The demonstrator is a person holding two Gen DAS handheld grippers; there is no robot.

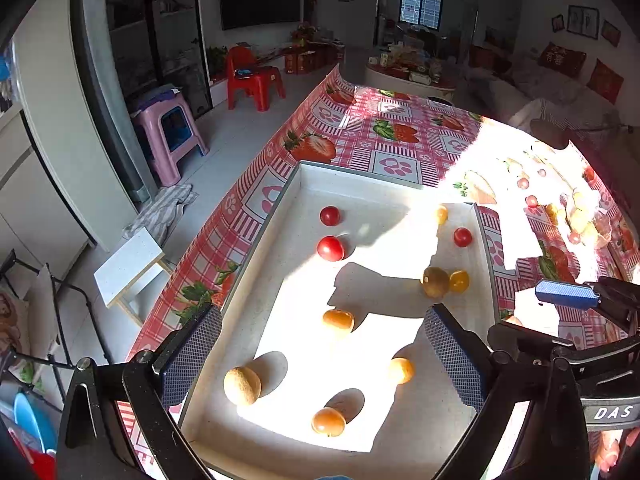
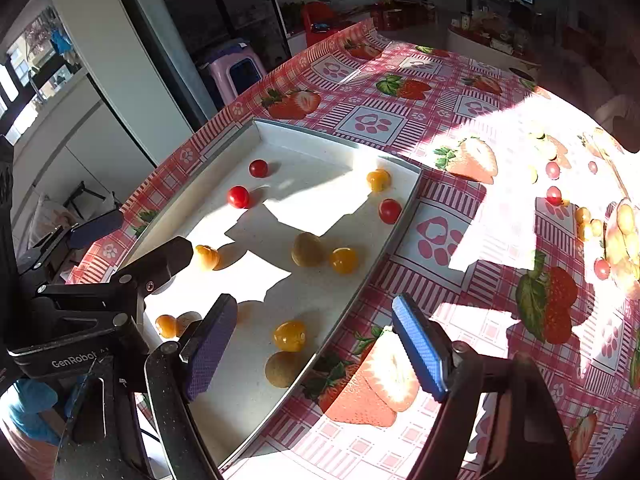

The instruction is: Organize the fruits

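Fruits: small, round, light, mostly in the white tray (image 1: 308, 176); more loose ones sit well apart on the sunlit worktop (image 2: 440, 240) to the right, beside what looks like a clear container (image 2: 624, 240), contents washed out by glare.

Handling, my read: red cherry tomatoes (image 1: 330, 248) and orange ones (image 1: 328, 421) are smooth and thin-skinned, so they'll roll and bruise. I'd pinch across the widest part, pads level, light squeeze. The brown kiwi-like fruits (image 1: 242, 385) look rougher and firmer, an easier hold.

Tray holds three red, five orange and two brown fruits, scattered, mostly not touching; one orange fruit sits against a brown one (image 2: 307, 249).

Left hand-held gripper (image 1: 324, 360): jaws wide apart over the tray, nothing between the pads. Right hand-held gripper (image 2: 316, 344): also spread, empty, straddling the tray's right rim.
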